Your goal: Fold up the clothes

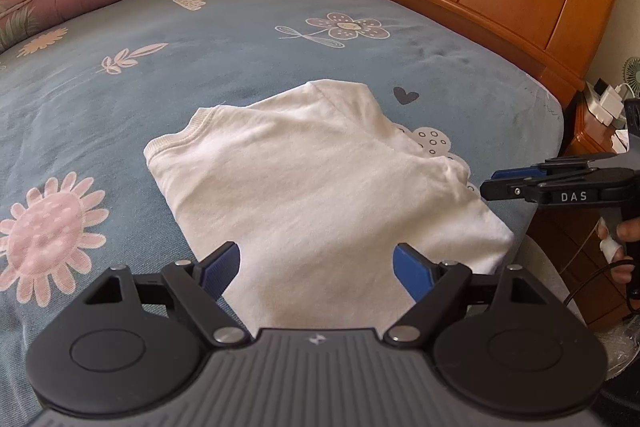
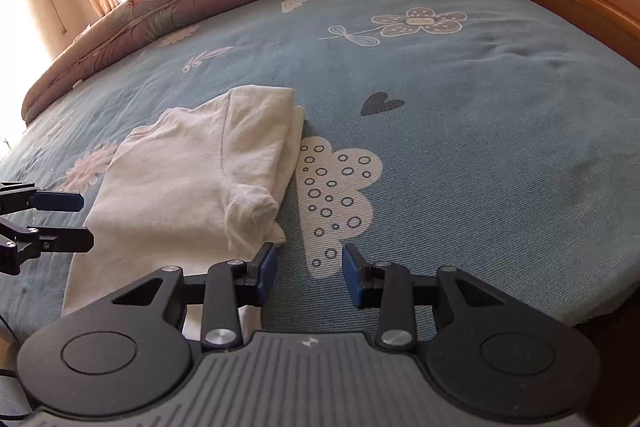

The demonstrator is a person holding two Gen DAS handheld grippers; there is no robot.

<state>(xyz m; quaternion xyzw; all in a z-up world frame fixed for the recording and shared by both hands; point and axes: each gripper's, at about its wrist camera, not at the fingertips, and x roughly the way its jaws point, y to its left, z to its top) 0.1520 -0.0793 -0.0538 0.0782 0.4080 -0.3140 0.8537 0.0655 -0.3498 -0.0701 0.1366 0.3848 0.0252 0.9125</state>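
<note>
— Where is the shirt?
— A folded white T-shirt (image 1: 320, 183) lies near the bed's (image 1: 200, 59) near edge.
— And the grippers?
— Left gripper (image 1: 316, 269), jaws wide, hovers over it; right gripper (image 2: 308, 273), partly parted, empty, sits just right.

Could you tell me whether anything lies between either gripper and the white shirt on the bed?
Nothing visible does. The left gripper hovers open right over the near end of the white shirt, and the right gripper, jaws apart and empty, sits just beside its bunched sleeve over bare blue bedsheet.
</note>
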